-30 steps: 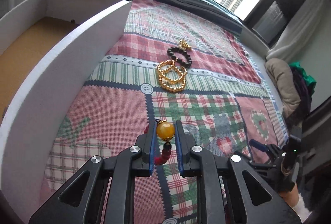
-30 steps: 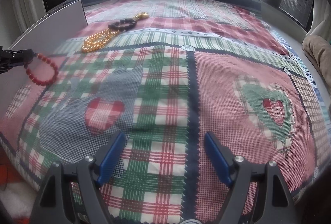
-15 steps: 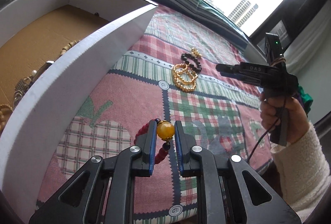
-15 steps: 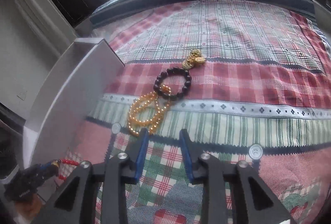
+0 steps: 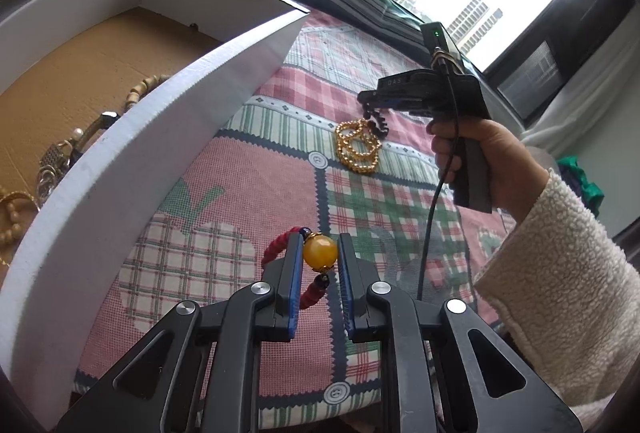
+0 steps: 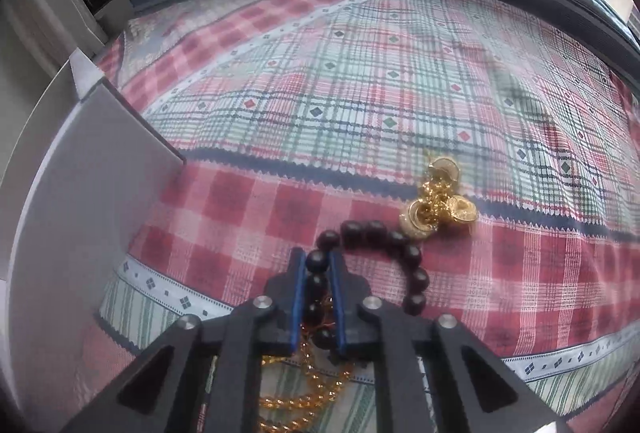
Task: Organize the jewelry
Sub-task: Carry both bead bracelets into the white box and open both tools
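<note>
My left gripper (image 5: 319, 239) is shut on a red bead bracelet (image 5: 276, 247), pinching its big amber bead (image 5: 320, 253) just above the patchwork quilt (image 5: 224, 193). Farther back, my right gripper (image 6: 318, 257) points down at a dark bead bracelet (image 6: 416, 279). Its jaws are closing, with one side of that bracelet's beads between the blue pads. A gold bead strand (image 6: 304, 393) lies tangled under it, also visible in the left wrist view as the gold bead strand (image 5: 358, 149). Gold charms (image 6: 438, 205) rest just beyond the dark beads.
A white cardboard box (image 5: 132, 153) with a brown floor stands left of the quilt and holds several jewelry pieces (image 5: 60, 157). Its wall (image 6: 60, 233) rises left of the right gripper. A hand (image 5: 492, 153) in a fleece sleeve (image 5: 560, 293) holds the right gripper. A window ledge runs behind.
The right gripper has swept left and back across the quilt to the jewelry pile, and its jaws have gone from wide to tight around the dark beads. The left gripper drifted slightly, still holding its bracelet.
</note>
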Motion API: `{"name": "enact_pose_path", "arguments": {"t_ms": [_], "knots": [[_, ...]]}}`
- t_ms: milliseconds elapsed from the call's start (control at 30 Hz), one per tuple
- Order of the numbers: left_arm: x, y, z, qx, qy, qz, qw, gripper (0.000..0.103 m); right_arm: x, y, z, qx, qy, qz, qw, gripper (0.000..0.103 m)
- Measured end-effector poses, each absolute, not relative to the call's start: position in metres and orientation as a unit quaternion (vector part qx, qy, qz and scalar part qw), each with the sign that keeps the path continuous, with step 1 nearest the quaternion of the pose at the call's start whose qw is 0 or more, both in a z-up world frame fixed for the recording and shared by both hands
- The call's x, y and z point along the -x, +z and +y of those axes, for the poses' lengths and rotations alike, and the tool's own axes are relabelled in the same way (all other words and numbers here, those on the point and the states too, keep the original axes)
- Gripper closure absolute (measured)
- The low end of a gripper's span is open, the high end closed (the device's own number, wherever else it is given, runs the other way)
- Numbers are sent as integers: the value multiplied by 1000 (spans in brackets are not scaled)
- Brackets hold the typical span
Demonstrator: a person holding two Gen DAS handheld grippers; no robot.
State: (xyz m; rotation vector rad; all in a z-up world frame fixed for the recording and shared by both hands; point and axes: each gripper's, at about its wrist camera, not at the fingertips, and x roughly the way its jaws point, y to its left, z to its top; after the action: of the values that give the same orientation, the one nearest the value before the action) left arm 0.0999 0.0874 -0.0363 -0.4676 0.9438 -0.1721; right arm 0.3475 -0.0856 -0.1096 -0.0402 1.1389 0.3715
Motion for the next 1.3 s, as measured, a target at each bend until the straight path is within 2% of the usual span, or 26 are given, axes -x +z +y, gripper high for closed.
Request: {"name": "enact_pose_path", "arguments": {"t_ms": [267, 433, 567, 800, 1067, 1300], "knots": [[-90, 0, 111, 281, -90, 439, 849, 88, -301, -9, -130, -53, 261, 459, 848, 90], [-68, 41, 133, 306, -100, 406, 855, 88, -264, 58, -133, -49, 313, 405, 858, 90], [-40, 77, 161, 303, -80, 375, 872, 88, -231, 82, -109, -36, 357, 379, 853, 90], [-13, 89, 230, 290, 30, 363, 885, 88, -194, 75, -39, -30, 438, 378, 815, 90], [-25, 42, 299, 294, 130, 399, 859, 88, -180, 51, 64, -2, 495, 400, 771, 90], [-74, 5, 312, 267, 153, 445, 841, 87, -195, 13, 134, 48, 481, 431, 762, 90]]}}
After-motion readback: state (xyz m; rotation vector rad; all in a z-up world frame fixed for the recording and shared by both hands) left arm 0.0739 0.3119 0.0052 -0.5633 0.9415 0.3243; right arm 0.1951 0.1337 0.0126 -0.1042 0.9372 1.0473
